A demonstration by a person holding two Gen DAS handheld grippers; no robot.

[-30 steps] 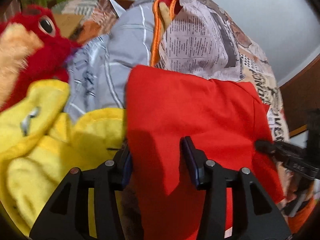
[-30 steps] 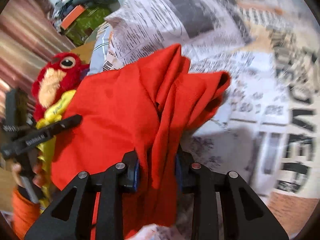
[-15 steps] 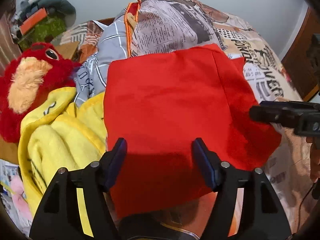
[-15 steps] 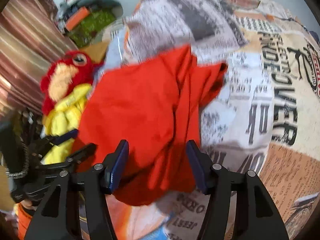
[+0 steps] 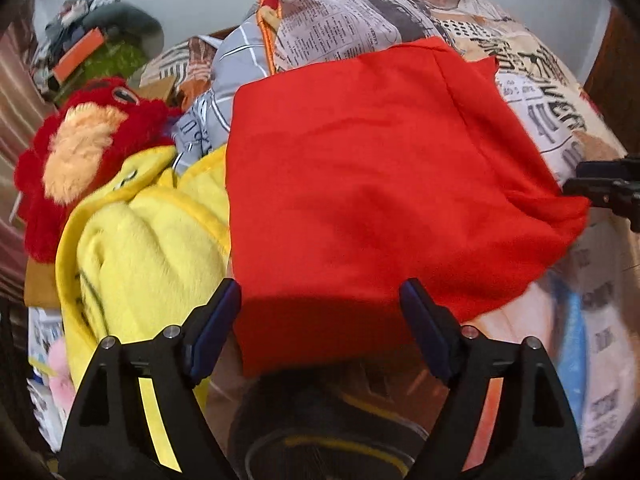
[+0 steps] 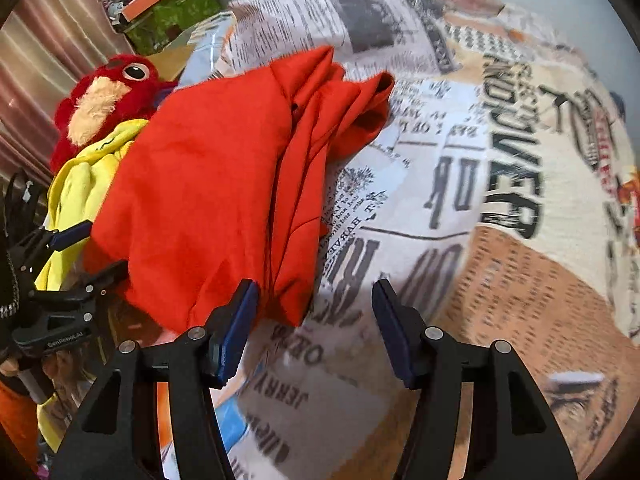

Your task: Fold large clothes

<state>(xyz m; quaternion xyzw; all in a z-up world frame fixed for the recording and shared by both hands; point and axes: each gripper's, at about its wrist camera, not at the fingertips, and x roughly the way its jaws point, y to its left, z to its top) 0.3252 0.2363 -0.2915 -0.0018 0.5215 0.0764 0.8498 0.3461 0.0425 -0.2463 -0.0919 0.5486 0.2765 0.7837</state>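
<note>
A red garment lies folded in a rough rectangle on the newsprint-patterned bedcover. In the right wrist view its right side is bunched in loose folds. My left gripper hangs over the garment's near edge; its jaws are opening and the pads touch no cloth. The right gripper stands open at the garment's lower corner, with the cloth just beside its left pad and bedcover between the fingers. Each gripper shows in the other's view: left gripper, right gripper.
A red plush toy and a yellow fleece garment lie left of the red one. Grey striped cloth and a newsprint pillow sit behind it. Clutter is stacked at the back left. A dark item with yellow trim lies below my left gripper.
Both grippers let go of the red garment and widened their jaws. They drew back from it, and the garment now lies on the bed.
</note>
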